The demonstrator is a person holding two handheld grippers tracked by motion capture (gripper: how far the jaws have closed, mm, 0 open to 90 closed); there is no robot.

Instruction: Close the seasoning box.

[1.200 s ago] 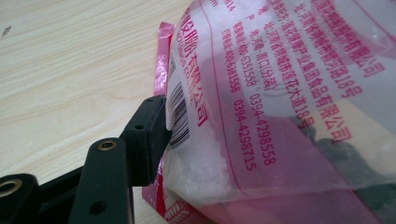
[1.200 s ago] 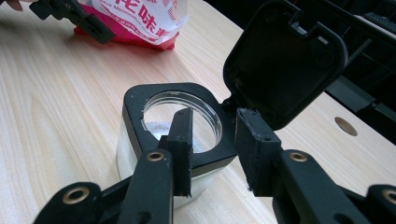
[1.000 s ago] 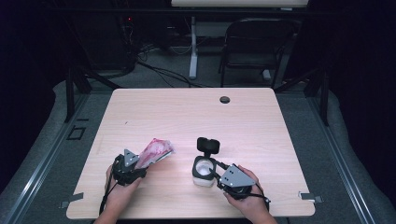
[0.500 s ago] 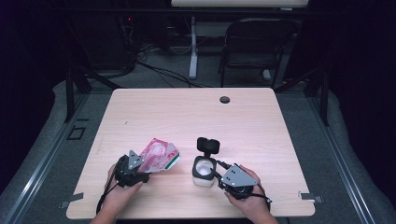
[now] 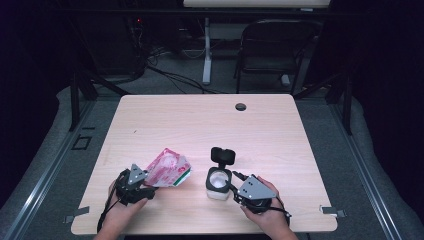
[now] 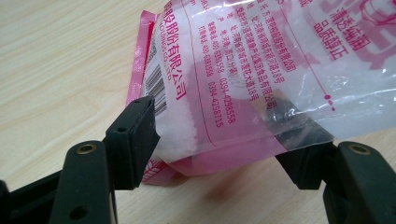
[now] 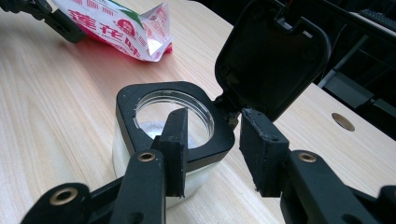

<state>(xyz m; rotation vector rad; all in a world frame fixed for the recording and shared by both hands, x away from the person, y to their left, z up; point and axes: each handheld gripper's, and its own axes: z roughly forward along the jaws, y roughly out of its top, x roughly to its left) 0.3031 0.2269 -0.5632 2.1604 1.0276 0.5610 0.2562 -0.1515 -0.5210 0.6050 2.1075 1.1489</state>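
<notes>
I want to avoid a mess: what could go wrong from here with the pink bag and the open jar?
The left tool has just opened its jaws, with the pink bag loose between them: lifting may drop it. The right tool has just been opening its jaws at the jar rim, pressing nothing: a nudge might tip the open jar and spill its contents.

the bag (image 6: 261,70) is clear plastic with pink print, a pink edge and a black barcode. the jar (image 7: 163,135) is clear, its rim and lid (image 7: 271,51) black. the worktop (image 5: 200,120) is pale wood grain.
</notes>
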